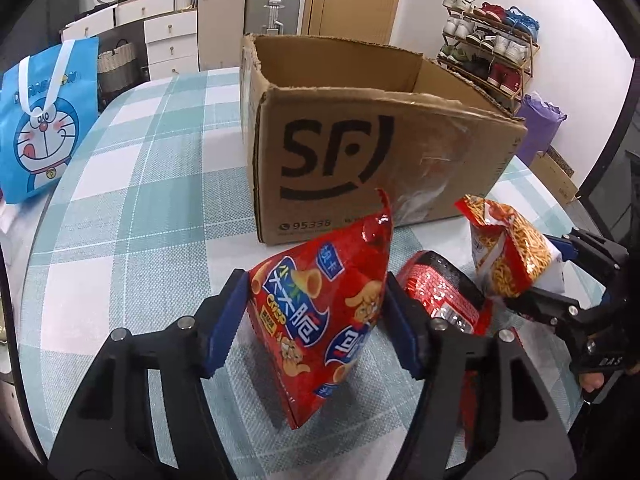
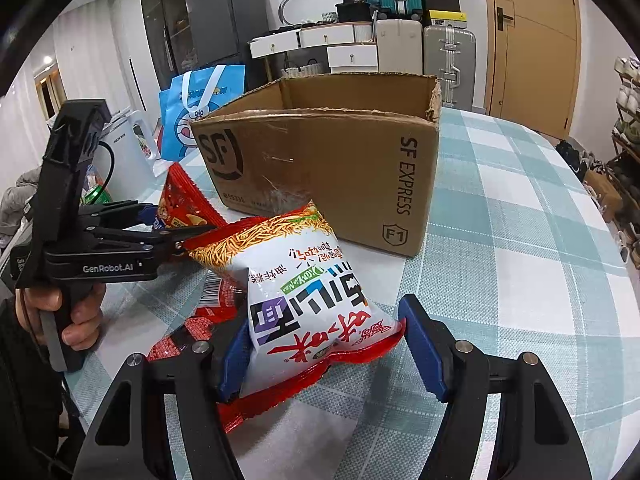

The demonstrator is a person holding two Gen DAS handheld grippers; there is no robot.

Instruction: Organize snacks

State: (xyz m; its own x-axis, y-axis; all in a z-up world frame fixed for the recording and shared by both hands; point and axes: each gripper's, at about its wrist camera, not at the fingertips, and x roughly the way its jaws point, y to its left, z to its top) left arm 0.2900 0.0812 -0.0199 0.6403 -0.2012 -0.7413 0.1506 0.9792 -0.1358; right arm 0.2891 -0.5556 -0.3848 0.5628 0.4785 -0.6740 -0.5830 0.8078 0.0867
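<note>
In the left wrist view, your left gripper has its blue pads on both sides of the red bag. The pads touch the bag and it stands tilted between them, so I judge that you hold it. The bag is just in front of the box, above the table. Beside it on the right lies a dark red pack. Further right, your right gripper holds the noodle bag. The box is open at the top, and what you can see of its inside shows no snack; the bottom is hidden.

In the right wrist view, your right gripper has the noodle bag between its fingers. The left pad presses the bag and the right pad meets its sealed edge, so it seems gripped, at middle width. The bag is near the box, not inside. Your left gripper is at the left with the red bag.

So the task is at an early stage: two bags are picked, none is in the box yet, and the dark pack remains on the table.
</note>
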